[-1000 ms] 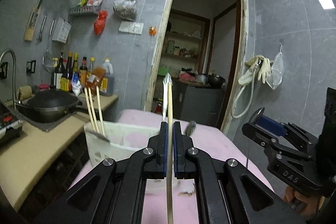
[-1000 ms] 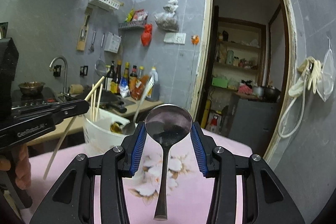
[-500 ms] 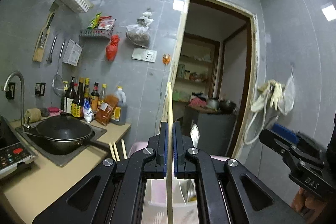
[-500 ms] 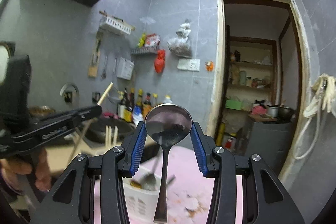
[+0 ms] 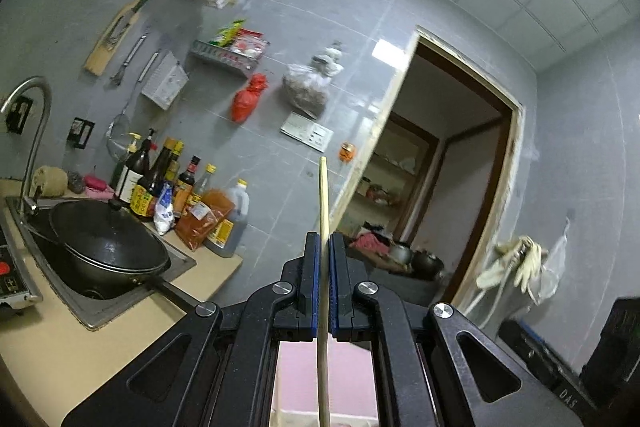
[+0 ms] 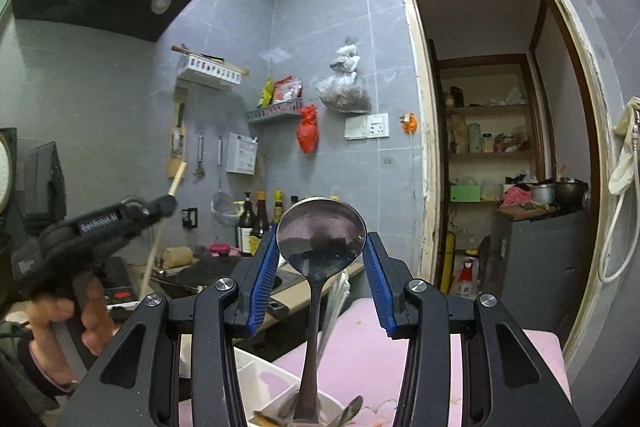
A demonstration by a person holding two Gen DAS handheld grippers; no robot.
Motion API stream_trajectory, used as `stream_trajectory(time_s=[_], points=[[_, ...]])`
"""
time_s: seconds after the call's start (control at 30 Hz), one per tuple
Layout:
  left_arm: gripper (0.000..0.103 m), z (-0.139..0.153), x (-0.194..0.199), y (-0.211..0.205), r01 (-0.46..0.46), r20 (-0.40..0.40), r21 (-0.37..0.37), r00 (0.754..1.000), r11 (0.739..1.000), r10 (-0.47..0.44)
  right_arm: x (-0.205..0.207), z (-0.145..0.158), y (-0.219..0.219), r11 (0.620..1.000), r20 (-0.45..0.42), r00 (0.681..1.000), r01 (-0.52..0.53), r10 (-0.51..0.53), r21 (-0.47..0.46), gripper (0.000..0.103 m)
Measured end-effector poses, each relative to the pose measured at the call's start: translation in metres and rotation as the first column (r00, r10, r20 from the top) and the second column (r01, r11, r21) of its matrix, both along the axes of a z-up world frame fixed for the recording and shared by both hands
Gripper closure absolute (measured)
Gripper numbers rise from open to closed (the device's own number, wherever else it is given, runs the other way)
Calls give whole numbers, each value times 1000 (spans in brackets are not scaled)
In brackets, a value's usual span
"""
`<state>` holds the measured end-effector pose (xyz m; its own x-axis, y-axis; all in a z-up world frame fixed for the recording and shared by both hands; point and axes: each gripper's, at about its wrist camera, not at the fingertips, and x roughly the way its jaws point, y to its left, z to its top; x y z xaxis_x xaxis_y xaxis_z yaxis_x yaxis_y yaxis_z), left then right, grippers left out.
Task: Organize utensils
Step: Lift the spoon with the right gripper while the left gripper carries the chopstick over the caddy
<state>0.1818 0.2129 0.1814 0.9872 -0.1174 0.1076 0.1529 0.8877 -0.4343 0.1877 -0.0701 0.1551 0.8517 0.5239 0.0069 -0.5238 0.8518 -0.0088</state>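
- We see a grey tiled wall (image 6: 328, 39) ahead, with an open doorway (image 6: 500, 147) at its right leading to shelves.
- A counter (image 5: 80, 339) runs along the left; a black wok (image 5: 108, 247) sits in its sink, with bottles (image 5: 160, 179) lined up behind it against the wall.
- A pink table (image 6: 368, 347) lies below us, and a white holder (image 6: 256, 383) stands on it at the bottom edge of the right view; a few spoon ends show inside it.
- Our left claw (image 5: 324, 255) is clamped tight on a chopstick (image 5: 323, 195), which stands upright between the blue pads, its tip rising well above them and its lower end running down out of the picture.
- In the right view that claw (image 6: 166, 205) shows at the left, gripped by a hand (image 6: 68, 319), the chopstick (image 6: 176, 179) slanting through it.
- Our right claw (image 6: 321, 259) stands part-way apart with its pads pressed on the bowl of a spoon (image 6: 320, 239); the bowl faces us, upright, and the handle hangs straight down to the holder.
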Motion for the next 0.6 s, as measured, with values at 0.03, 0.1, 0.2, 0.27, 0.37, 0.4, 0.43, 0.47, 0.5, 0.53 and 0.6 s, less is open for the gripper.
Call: stream_trajectory(time_s=[0.03,0.1,0.2,0.27,0.37,0.4,0.43,0.47,0.5,0.53,0.6], points=[[101,-2,2,4,-11,4,-11,1000,1000,11,4,-1,0,1000,-4,1000,3,-3,3,62],[101,-7,5,9,-29,16,-32,999,999,30,9,-6,0,1000,-15,1000,6,-6,8,62],[101,-17,13,16,-40,24,-72,999,997,41,15,-13,0,1000,-20,1000,6,-6,16,62],[101,-24,17,19,-47,28,-95,998,994,50,17,-17,0,1000,-14,1000,9,-8,22,62],[101,-33,23,22,-62,23,-123,998,990,65,21,-22,1,1000,-15,1000,9,-8,26,62],[101,-36,24,22,-67,22,-128,997,989,70,22,-23,2,1000,-16,1000,9,-8,25,62],[101,-38,24,22,-73,20,-130,997,989,76,24,-25,2,1000,-20,1000,7,-7,25,62],[101,-41,24,21,-76,21,-130,997,989,79,26,-27,3,1000,-22,1000,6,-6,27,62],[101,-43,25,20,-81,18,-127,996,989,84,27,-29,4,1000,-24,1000,7,-6,28,62],[101,-45,25,17,-89,16,-122,996,989,92,28,-31,4,999,-25,1000,8,-7,31,62],[101,-48,26,12,-104,20,-106,994,989,107,30,-34,5,999,-24,1000,12,-11,35,62]])
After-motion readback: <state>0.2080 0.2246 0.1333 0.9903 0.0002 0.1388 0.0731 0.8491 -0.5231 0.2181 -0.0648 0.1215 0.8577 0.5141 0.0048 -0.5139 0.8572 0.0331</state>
